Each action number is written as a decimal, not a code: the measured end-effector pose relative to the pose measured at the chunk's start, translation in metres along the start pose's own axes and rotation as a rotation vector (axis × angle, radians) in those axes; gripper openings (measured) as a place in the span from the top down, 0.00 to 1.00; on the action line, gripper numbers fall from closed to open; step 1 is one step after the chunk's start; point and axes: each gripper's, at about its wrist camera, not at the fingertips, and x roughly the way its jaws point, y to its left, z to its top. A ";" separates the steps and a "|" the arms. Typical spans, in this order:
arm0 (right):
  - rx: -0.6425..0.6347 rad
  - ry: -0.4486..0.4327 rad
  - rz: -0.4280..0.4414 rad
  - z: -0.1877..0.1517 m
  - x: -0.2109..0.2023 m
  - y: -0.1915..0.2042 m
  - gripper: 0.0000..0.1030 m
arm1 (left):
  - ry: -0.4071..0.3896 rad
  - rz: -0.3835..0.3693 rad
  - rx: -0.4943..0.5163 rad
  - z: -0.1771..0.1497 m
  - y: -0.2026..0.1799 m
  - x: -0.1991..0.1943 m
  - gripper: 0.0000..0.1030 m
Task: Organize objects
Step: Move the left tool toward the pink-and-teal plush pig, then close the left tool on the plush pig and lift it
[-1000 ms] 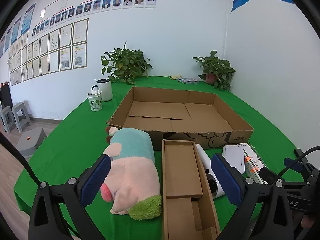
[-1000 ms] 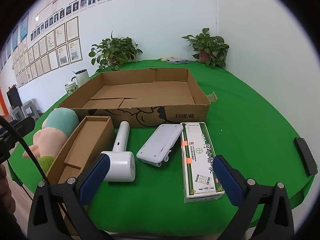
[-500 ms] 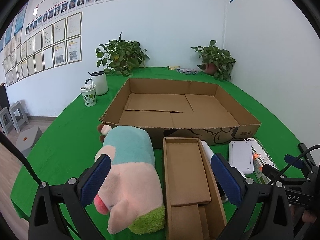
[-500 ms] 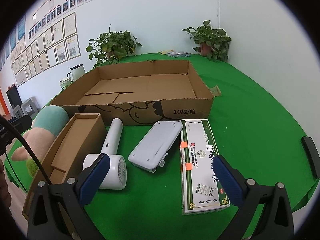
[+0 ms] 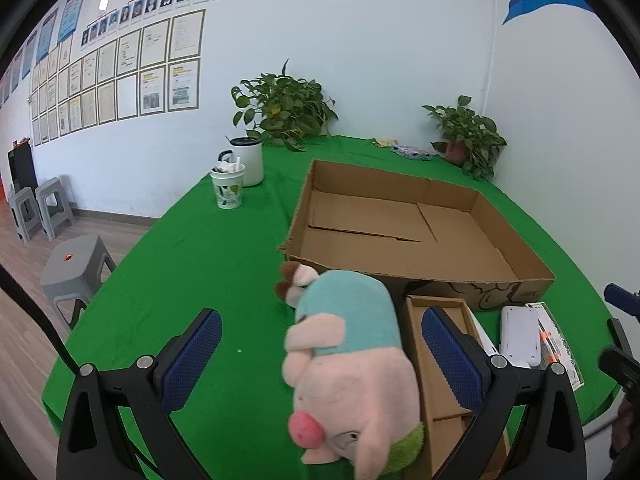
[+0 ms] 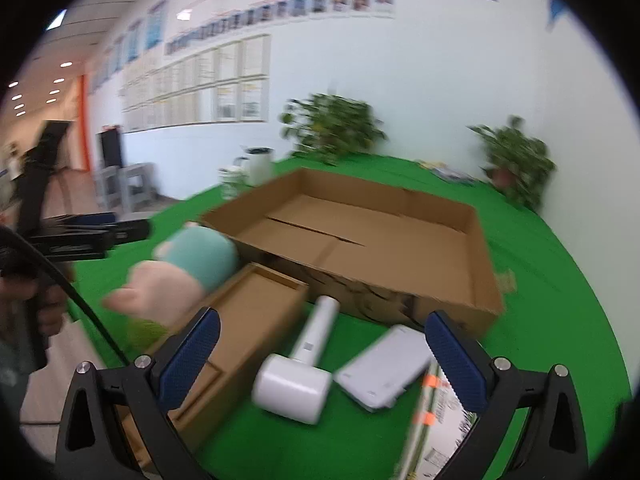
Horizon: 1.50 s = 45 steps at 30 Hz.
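Left wrist view: left gripper [image 5: 320, 364] jaws wide above plush pig [image 5: 352, 376].

Bare green table [image 5: 192, 280] lies left of the plush pig [image 5: 348, 360]; right, seemingly, boxes [image 5: 440, 360] crowd close.
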 end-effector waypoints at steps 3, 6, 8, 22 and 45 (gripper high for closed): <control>-0.085 -0.042 0.266 0.021 -0.010 0.029 0.01 | -0.005 -0.002 -0.021 -0.001 0.019 -0.005 0.02; -0.106 -0.024 0.375 0.025 0.008 0.042 0.01 | 0.042 -0.036 -0.035 -0.009 0.023 0.004 0.02; -0.099 0.021 0.339 0.024 0.028 0.044 0.01 | 0.094 -0.087 -0.034 -0.017 0.022 0.017 0.02; -0.109 0.126 0.048 0.025 0.097 0.014 0.01 | 0.257 -0.278 -0.111 -0.061 0.007 0.078 0.20; 0.208 0.610 0.467 0.014 0.203 0.107 0.00 | 0.287 -0.256 -0.221 -0.100 0.062 0.007 0.36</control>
